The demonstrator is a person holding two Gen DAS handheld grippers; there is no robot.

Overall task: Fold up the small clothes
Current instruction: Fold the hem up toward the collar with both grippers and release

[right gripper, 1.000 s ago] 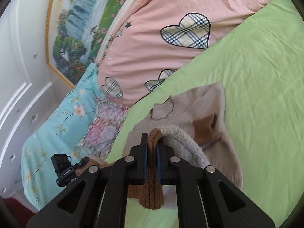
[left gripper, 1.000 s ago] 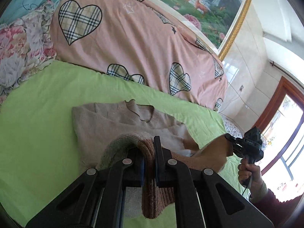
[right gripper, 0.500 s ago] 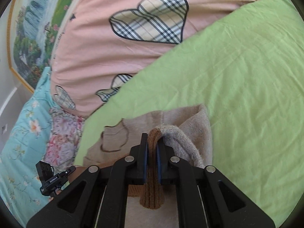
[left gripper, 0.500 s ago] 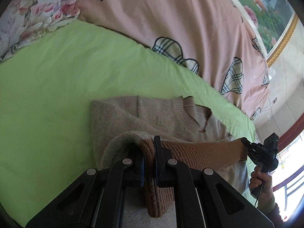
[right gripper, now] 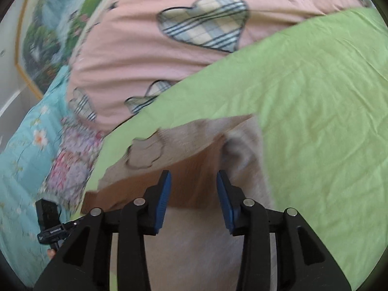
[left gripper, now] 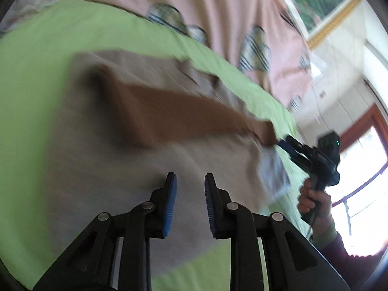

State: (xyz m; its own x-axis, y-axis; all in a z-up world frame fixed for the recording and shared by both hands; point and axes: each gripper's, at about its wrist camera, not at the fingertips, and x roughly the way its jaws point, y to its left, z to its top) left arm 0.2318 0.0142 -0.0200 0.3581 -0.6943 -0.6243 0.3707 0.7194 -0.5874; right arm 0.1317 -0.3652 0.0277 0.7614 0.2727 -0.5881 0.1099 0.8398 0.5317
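Note:
A small beige knitted sweater (left gripper: 135, 160) with a brown ribbed hem band (left gripper: 184, 118) lies folded over on the green sheet (left gripper: 34, 77). The hem band rests across the sweater's upper part, below the neckline (right gripper: 145, 154). My left gripper (left gripper: 190, 194) hovers over the beige fold with its jaws opening and nothing between its blue pads. My right gripper (right gripper: 194, 191) is also opening, its pads apart above the brown band (right gripper: 194, 181), not pressing on it. In the left wrist view the right gripper (left gripper: 286, 144) shows at the band's far end, held by a hand (left gripper: 312, 201).
A pink quilt with plaid hearts (right gripper: 184, 38) lies bunched behind the sweater. A floral pillow (right gripper: 72, 155) and a turquoise cover (right gripper: 21, 160) are at the left. A framed painting (left gripper: 322, 2) hangs on the wall, and a window (left gripper: 363, 169) is at the right.
Both grippers carried the brown hem forward and down onto the sweater's upper part, then let go of it. Their jaws, shut on the hem before, now stand apart.

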